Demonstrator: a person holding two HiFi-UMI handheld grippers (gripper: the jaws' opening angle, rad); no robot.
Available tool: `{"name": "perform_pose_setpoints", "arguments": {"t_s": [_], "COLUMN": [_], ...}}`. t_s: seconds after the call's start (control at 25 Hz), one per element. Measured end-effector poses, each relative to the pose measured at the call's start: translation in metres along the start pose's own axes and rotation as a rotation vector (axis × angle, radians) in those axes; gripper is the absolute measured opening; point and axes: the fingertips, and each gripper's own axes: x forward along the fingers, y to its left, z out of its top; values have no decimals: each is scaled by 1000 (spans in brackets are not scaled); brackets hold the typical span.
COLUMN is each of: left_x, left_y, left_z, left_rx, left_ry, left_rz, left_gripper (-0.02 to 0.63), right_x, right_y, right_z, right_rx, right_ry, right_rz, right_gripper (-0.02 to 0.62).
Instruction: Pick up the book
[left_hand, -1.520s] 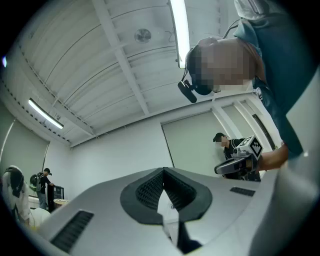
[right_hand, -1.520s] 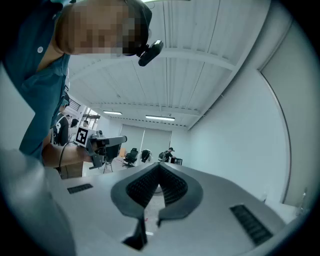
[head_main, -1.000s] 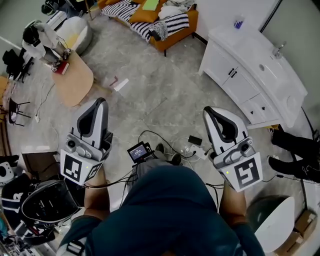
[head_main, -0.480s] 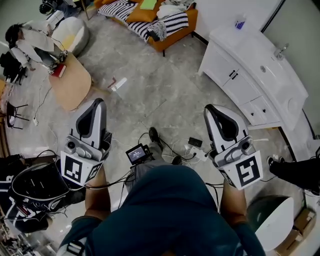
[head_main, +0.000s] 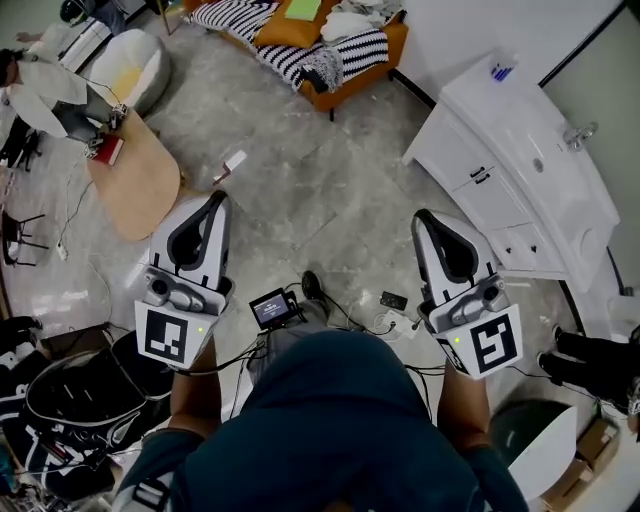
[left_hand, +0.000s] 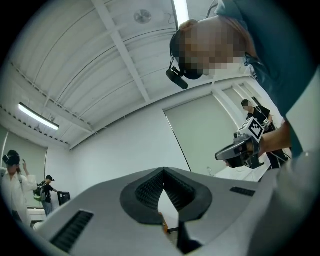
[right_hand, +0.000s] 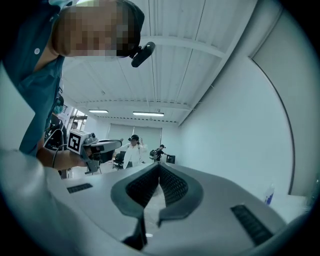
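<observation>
Tiny red thing at the far-left end of the oval wooden table might be the book, honestly too small to tell. A person in white leaning at that same end of the table is half out of frame. The orange sofa, up and well right of the table, gets chopped by the top edge. Black bags below the table run off the left side. The wearer's teal shirt hides the floor down-right of the table, and someone's legs way right of it are cut off.
</observation>
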Motion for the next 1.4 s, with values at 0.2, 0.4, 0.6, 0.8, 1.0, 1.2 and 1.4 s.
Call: {"name": "perform_pose_setpoints", "arguments": {"t_s": [0.2, 0.4, 0.6, 0.8, 1.0, 1.2, 1.4], "left_x": [26, 39, 53, 71, 108, 173, 234], "left_y": [58, 107, 138, 157, 164, 170, 161], "left_z": [-25, -48, -61, -78, -91, -96, -99], "left_rx": [-28, -38, -59, -71, -59, -64, -27], "left_ry": [-26, -21, -15, 14, 32, 36, 56], "left_rz": [-37, -44, -31, -16, 18, 24, 50], "left_gripper": [3, 2, 2, 2, 2, 3, 2], "right_x": [71, 123, 160, 191, 208, 228, 239], "right_y": [-11, -21, -42, -64, -104, -166, -229], "right_z": [-5, 2, 3, -6, -21, -19, -35], "right_rx": [-8, -32, -46, -37, -28, -26, 3], "right_ry": [12, 17, 34, 42, 32, 14, 8], "right_rz": [-31, -61, -65, -51, -24, -15, 12], "right_gripper": [12, 12, 12, 12, 12, 12, 12]}}
